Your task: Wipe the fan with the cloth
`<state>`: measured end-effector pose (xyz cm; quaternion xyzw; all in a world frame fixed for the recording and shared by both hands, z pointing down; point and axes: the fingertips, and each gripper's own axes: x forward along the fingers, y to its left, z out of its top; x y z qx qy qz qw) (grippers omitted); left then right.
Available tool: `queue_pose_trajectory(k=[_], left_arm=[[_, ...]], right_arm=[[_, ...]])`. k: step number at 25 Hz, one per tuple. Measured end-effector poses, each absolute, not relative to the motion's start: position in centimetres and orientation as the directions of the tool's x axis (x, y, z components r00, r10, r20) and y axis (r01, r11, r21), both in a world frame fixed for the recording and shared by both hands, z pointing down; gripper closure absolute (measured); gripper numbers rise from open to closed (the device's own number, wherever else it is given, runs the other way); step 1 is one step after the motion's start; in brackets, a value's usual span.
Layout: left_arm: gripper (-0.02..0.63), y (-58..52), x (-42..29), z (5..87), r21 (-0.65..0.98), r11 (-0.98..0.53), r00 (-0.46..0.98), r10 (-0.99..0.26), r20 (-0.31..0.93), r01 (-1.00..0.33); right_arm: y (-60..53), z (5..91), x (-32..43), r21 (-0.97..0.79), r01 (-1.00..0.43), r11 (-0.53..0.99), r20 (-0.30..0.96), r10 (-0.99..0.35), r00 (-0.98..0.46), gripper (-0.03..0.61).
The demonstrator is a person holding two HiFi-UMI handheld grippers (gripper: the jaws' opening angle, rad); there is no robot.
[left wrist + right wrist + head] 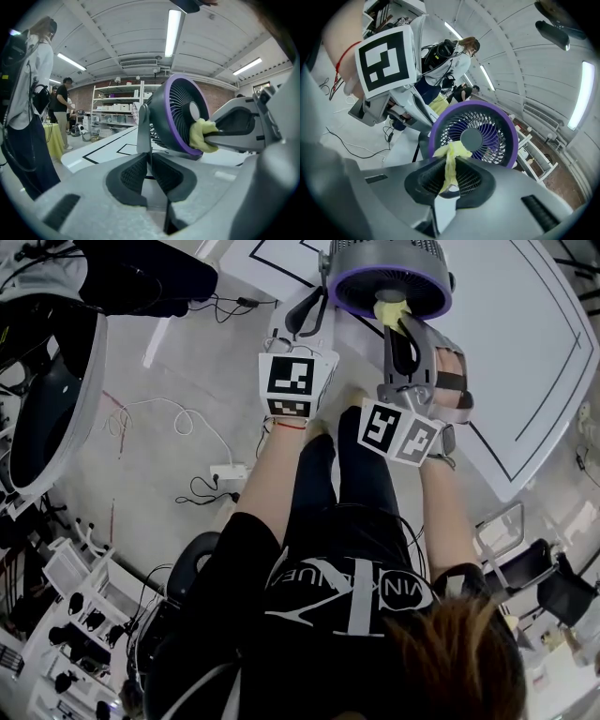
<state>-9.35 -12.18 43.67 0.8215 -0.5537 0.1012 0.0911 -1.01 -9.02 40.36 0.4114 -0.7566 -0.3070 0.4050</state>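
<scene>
A grey fan point(389, 277) with a purple ring stands on the white table point(525, 362), its grille facing me. My left gripper point(317, 298) reaches the fan's left side. In the left gripper view its jaws point(149, 157) are shut on the thin grey stand upright point(143, 131) beside the fan point(180, 112). My right gripper point(398, 322) is shut on a yellow cloth point(392, 311), which is pressed against the lower front of the grille. In the right gripper view the cloth point(451, 159) stands pinched between the pads, its tip on the purple ring of the fan point(473, 136).
Black tape lines run across the table. A power strip point(228, 471) and cables lie on the floor to the left. A person point(26, 93) stands by the table's left, with shelves point(117, 110) behind. A chair point(553, 587) is at lower right.
</scene>
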Motion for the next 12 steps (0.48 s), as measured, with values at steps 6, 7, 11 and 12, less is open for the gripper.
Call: queue_pose_trajectory(k=[6, 7, 11, 12], left_arm=[[0.58, -12.2, -9.0, 43.2, 0.047, -0.375, 0.374, -0.891, 0.258, -0.926], [0.58, -12.1, -9.1, 43.2, 0.051, -0.374, 0.375, -0.891, 0.255, -0.926], [0.581, -12.3, -8.9, 43.2, 0.061, -0.369, 0.372, -0.894, 0.251, -0.927], [0.581, -12.6, -8.5, 43.1, 0.059, -0.37, 0.373, -0.893, 0.252, -0.927]], right_arm=[[-8.8, 40.2, -2.2, 0.788, -0.375, 0.488, 0.355, -0.858, -0.37, 0.543], [-8.7, 40.1, -2.5, 0.785, -0.378, 0.49, 0.353, -0.856, -0.377, 0.543], [-8.9, 40.1, -3.1, 0.765, -0.396, 0.508, 0.352, -0.845, -0.403, 0.543], [-9.1, 40.0, -2.8, 0.758, -0.403, 0.512, 0.351, -0.842, -0.409, 0.543]])
